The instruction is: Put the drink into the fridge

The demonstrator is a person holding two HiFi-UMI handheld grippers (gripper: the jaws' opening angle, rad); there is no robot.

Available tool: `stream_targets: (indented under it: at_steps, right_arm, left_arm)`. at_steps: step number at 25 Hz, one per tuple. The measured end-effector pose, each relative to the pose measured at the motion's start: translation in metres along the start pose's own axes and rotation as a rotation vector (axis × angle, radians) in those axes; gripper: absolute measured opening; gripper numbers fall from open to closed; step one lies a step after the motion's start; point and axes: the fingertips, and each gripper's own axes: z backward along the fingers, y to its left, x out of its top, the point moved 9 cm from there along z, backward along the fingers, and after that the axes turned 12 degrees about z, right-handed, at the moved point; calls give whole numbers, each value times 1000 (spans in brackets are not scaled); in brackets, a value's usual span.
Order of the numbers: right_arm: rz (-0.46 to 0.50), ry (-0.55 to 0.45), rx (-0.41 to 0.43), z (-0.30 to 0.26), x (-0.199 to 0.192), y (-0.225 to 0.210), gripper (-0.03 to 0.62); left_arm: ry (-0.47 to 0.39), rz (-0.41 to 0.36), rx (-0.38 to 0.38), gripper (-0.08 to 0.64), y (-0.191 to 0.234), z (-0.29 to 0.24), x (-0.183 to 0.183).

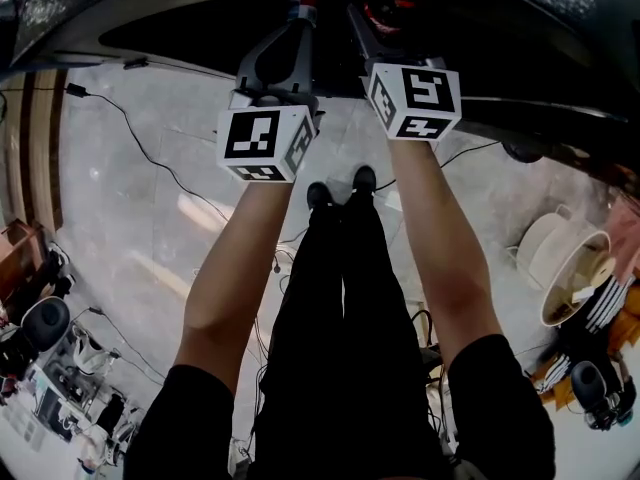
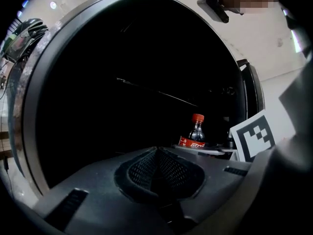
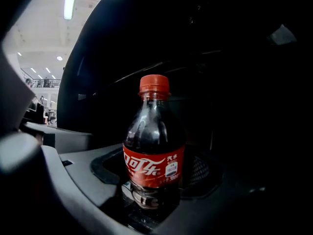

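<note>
Bottle of dark cola is standing upright in the right tool. Its long axis is running vertical, with the red cap pointing up and the red label facing that tool's camera. The right tool's jaws are gripping the bottle's lower body from both sides. The left tool is clenched, its mesh pads meeting with nothing between them.

In the left gripper view the bottle is showing beyond and to the right, cap up, just beside the right tool's marker cube. Both tools are facing a dark opening with a grey rim. I cannot tell whether the bottle is inside it.

In the head view both forearms are reaching forward side by side above a light floor.
</note>
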Motion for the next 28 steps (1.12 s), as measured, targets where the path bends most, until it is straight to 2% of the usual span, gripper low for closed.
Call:
stream_targets:
  at_steps: [13, 18, 28]
  right_arm:
    - [9, 16, -18, -14, -17, 1, 305]
    - [27, -12, -33, -15, -22, 5, 305]
    - [-10, 2, -13, 3, -31, 7, 305]
  left_arm:
    - [17, -17, 18, 23, 7, -24, -3]
    - [38, 43, 38, 23, 9, -20, -14]
    - [60, 77, 33, 23, -2, -3, -25]
